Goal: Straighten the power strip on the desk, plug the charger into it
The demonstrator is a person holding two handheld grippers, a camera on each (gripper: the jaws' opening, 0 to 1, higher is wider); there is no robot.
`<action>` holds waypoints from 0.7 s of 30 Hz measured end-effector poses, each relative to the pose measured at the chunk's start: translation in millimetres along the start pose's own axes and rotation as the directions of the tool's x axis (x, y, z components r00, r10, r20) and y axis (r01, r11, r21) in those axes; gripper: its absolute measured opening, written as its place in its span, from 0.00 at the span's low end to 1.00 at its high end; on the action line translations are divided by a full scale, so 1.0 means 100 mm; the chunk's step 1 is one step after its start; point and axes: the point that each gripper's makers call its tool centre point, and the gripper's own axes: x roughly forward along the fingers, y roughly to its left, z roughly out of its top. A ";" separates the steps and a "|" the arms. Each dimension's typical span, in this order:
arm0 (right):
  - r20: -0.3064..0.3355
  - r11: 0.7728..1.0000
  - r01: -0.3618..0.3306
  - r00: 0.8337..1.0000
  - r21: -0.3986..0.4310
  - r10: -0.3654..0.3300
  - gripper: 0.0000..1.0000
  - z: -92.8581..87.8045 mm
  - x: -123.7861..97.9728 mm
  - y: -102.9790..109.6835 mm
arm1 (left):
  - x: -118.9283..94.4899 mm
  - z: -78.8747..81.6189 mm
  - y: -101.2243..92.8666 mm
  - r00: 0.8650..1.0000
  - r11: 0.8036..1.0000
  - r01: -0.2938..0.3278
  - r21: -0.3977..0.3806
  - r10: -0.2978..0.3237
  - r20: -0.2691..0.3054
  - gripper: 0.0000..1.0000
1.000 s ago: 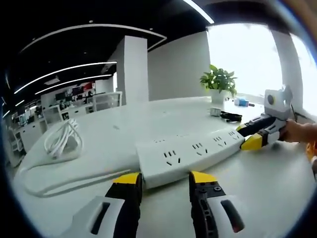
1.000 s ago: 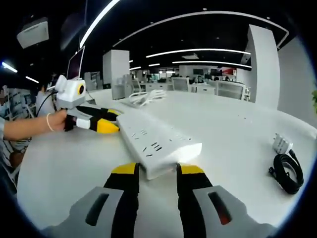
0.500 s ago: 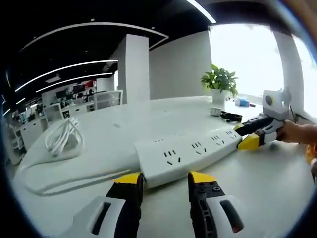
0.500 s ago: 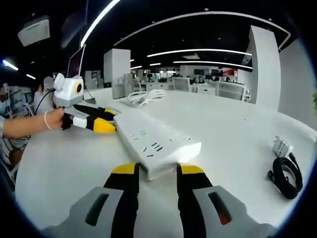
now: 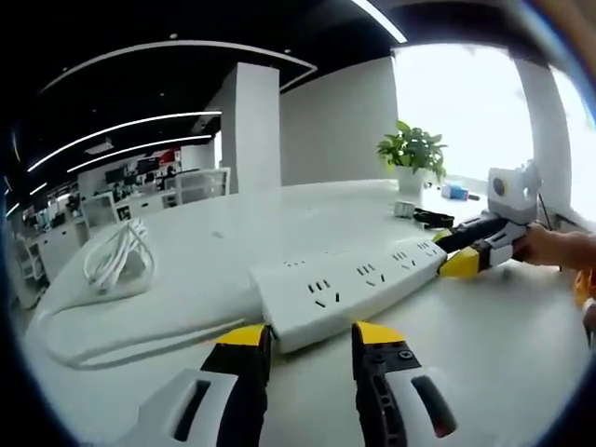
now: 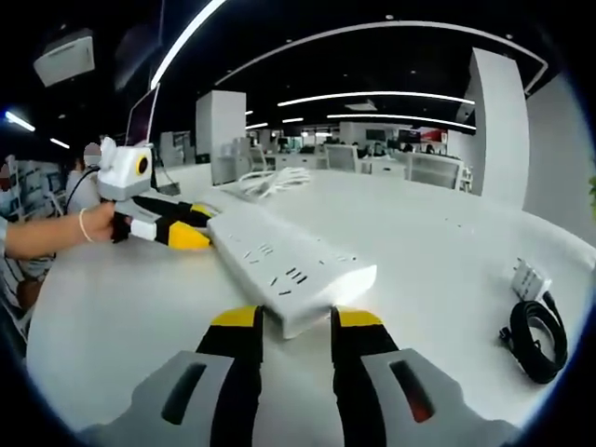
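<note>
A long white power strip [image 5: 345, 284] lies across the white desk [image 5: 503, 345]. My left gripper [image 5: 310, 337] is at its near end, yellow-tipped jaws apart, with the strip's end just past the tips. The right gripper [image 5: 463, 250], held by a hand, is at the strip's far end. In the right gripper view the strip [image 6: 279, 265] runs away to the left. My right gripper [image 6: 298, 321] has its jaws apart at the strip's near corner, and the left gripper [image 6: 182, 228] is at the other end. The white charger [image 6: 528, 277] with its black cable [image 6: 533, 328] lies to the right.
The strip's white cord lies coiled [image 5: 116, 261] on the desk's left part, also seen far back [image 6: 270, 183]. The charger [image 5: 403, 209] and black cable [image 5: 433, 219] sit near a potted plant [image 5: 413, 154] by the window. Office desks and chairs stand beyond.
The power strip has turned slightly on the desk. Each gripper at the far end has shifted a little to the left in the other's view. The jaw gaps look the same.
</note>
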 end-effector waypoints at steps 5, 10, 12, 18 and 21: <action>0.005 1.000 -0.003 1.000 -0.002 0.003 0.27 0.00 0.01 -0.02 | 0.00 0.00 0.00 1.000 1.000 -0.001 -0.006 0.001 0.001 0.33; -0.001 1.000 -0.004 1.000 -0.009 0.004 0.27 0.01 0.03 -0.05 | 0.00 0.00 -0.01 1.000 1.000 -0.002 -0.005 0.002 -0.001 0.33; -0.006 1.000 -0.004 1.000 -0.012 0.004 0.27 0.01 0.03 -0.06 | 0.00 0.00 -0.01 1.000 1.000 0.000 -0.005 0.000 -0.001 0.33; -0.022 1.000 -0.005 1.000 -0.022 0.005 0.27 0.02 0.06 -0.11 | 0.00 0.00 -0.03 1.000 1.000 0.002 -0.002 -0.002 -0.003 0.33; -0.018 1.000 -0.008 1.000 -0.019 0.008 0.27 0.02 0.08 -0.14 | 0.00 0.00 -0.03 1.000 1.000 0.002 -0.002 -0.002 -0.004 0.32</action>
